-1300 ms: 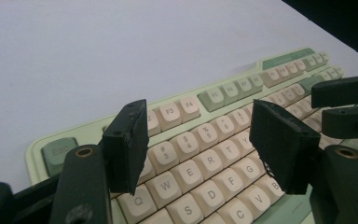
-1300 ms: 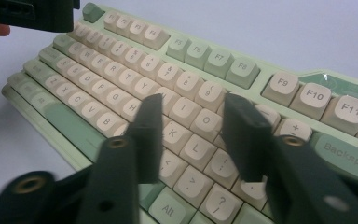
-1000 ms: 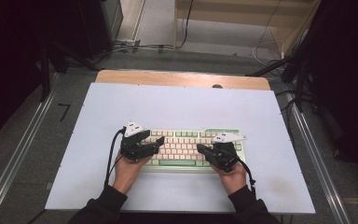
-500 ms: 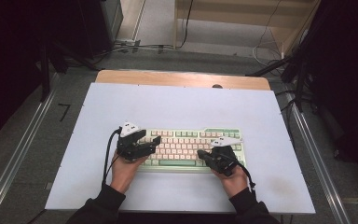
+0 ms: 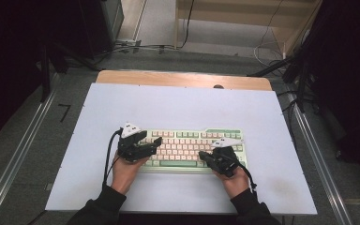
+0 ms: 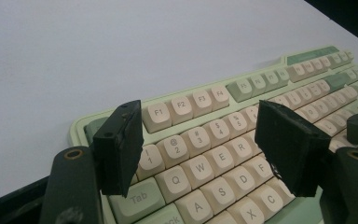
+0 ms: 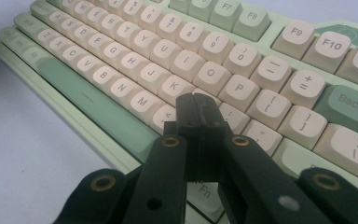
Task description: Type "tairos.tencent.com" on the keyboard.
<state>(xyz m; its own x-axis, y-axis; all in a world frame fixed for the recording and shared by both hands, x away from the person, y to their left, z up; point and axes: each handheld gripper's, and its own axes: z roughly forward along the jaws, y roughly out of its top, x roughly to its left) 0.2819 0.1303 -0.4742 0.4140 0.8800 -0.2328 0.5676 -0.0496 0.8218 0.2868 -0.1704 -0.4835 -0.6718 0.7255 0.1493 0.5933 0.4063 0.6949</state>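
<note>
**Desk:** What has changed on your side, and what does it mean for the job?

**Operator:** Very little; against the picture from a second ago my left gripper [image 5: 155,143] sits a touch nearer me over the left end of the keyboard [image 5: 192,140], and my right gripper [image 5: 205,158] has edged down toward the bottom rows at the right; the keyboard itself lies just where it did, square on the white table [image 5: 183,105], toward my edge of it; I read that as lining up for a keypress rather than a lift, though that is my judgement only.

**Desk:** State of the tools?

**Operator:** Left gripper [image 6: 200,149]: jaws well apart, nothing between them; they straddle the number row and the Q, W, E keys from above, with no contact that I can see. Right gripper [image 7: 198,119]: jaws pressed together into one blunt tip, holding nothing; the tip hangs just over the keys near the comma and full stop, below K [image 7: 173,84]; whether it touches a cap I cannot tell, since the tip hides the spot.

**Desk:** Any containers, anything in them?

**Operator:** No box, tray or bowl on the table; the keyboard is the sole thing on it; a small dark mark [image 5: 218,86] sits on the wooden strip [image 5: 168,78] at the far edge; it is too small to identify.
</note>
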